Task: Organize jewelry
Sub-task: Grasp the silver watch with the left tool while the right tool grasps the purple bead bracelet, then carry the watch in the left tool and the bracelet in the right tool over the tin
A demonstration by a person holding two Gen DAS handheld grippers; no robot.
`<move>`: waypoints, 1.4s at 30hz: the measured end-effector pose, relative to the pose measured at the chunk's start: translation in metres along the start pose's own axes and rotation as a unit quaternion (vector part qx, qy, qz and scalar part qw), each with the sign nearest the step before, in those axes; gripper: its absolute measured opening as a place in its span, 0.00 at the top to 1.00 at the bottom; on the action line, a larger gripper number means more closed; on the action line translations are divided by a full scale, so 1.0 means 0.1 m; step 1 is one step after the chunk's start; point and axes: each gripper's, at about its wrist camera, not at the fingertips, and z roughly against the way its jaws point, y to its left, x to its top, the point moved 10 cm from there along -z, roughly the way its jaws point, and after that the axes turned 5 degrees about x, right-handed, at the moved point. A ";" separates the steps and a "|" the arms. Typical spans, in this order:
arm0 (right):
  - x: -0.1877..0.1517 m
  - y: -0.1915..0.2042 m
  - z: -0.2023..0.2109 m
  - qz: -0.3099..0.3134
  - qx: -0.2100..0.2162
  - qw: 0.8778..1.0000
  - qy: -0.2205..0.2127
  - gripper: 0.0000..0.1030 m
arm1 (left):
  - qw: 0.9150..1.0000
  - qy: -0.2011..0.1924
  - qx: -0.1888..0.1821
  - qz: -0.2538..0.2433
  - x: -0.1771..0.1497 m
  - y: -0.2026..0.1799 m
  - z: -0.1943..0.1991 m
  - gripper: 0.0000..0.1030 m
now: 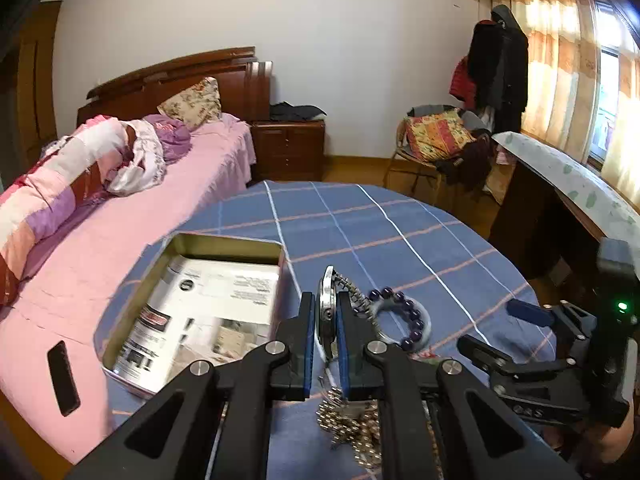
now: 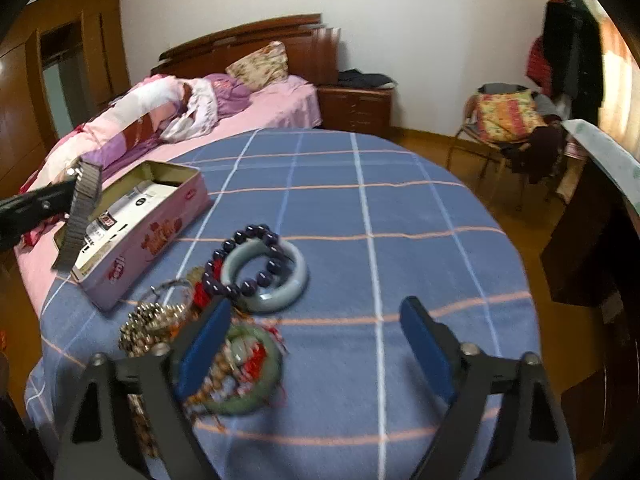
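Left wrist: silver metal-link watch [image 1: 329, 320] — edge-on.

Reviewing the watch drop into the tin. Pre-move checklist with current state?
1. Left gripper shut on the wristwatch, pads on the case: ok.
2. Watch lifted off the blue checked tablecloth, band hanging free in the right wrist view: ok.
3. Open tin has no lid on, only printed paper inside: ok.
4. Watch over the tin opening: not ok, it hangs at the tin's near end.
5. Right gripper open, holding nothing: ok.
6. Purple bead bracelet and jade bangle lie outside the tin's path: ok.
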 end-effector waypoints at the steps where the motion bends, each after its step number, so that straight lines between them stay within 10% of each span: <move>1: 0.05 0.03 -0.06 0.004 0.006 1.000 0.006 0.20 | 1.000 -0.001 0.002 0.001 0.01 0.02 0.00 0.92; 19: 0.08 0.17 -0.71 0.065 0.017 0.993 0.097 0.57 | 1.000 0.017 0.014 0.013 -0.02 0.27 -0.18 0.92; 23: 0.13 0.12 -0.67 0.064 0.017 0.994 0.093 0.83 | 1.000 0.015 0.015 0.015 -0.01 0.33 -0.16 0.92; 42: 0.52 0.48 -0.22 0.088 0.060 0.993 0.040 0.84 | 0.999 0.005 0.032 0.031 0.11 0.68 -0.07 0.91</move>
